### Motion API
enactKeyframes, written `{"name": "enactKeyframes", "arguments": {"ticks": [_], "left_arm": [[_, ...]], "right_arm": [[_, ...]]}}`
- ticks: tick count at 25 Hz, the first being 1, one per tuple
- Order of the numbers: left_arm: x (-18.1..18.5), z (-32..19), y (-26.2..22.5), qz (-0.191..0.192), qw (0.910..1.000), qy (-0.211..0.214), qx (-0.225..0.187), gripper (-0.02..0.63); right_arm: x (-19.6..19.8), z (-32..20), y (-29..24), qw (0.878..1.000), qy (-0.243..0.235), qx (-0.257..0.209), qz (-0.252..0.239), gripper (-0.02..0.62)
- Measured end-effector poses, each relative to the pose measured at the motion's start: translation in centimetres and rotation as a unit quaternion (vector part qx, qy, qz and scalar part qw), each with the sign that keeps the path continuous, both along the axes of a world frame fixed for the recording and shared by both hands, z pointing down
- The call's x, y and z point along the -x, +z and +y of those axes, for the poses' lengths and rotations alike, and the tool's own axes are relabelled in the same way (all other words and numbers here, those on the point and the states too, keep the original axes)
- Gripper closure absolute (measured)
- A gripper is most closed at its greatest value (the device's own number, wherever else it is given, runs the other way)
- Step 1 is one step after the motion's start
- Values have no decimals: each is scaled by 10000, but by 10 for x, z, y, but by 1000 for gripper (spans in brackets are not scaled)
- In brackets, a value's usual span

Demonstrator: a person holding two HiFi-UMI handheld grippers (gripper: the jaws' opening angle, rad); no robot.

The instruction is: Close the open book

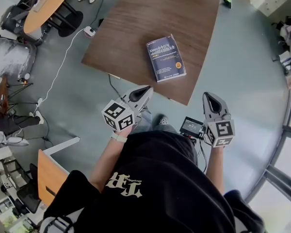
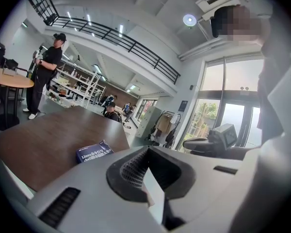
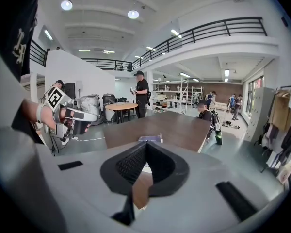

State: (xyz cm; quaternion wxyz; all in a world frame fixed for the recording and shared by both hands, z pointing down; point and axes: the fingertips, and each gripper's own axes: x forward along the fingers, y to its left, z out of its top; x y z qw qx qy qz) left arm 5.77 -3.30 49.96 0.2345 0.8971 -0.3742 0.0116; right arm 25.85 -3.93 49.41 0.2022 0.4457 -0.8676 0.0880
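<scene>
Dark blue book (image 1: 166,58), white lettering, on brown wood-grain table (image 1: 136,28).

A dark brown table (image 1: 150,18) fills the upper middle. A round orange table (image 1: 46,4) sits upper left; a white cable (image 1: 63,64) trails across the grey floor (image 1: 242,72).

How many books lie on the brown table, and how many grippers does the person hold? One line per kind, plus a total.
Books: 1, the blue book, closed, on the table.
Grippers: 2, left gripper and right gripper, both shut.
Total: 3.
</scene>
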Motion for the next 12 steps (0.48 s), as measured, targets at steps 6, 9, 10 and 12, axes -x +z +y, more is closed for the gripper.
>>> {"name": "enactKeyframes", "arguments": {"ticks": [6,9,10,12], "left_arm": [[-8,17,-3,-140,9999,54,60,600],[-6,20,-3,-265,9996,127,38,600],[-6,21,-3,-304,9994,148,27,600],[-5,22,-4,-341,9992,196,19,600]], "right_arm": [[-5,14,4,9997,-56,112,-195,609],[-4,20,7,9997,-8,117,-226,609],[-3,22,8,9996,9,122,-239,609],[-2,25,10,9996,36,144,-247,609]]}}
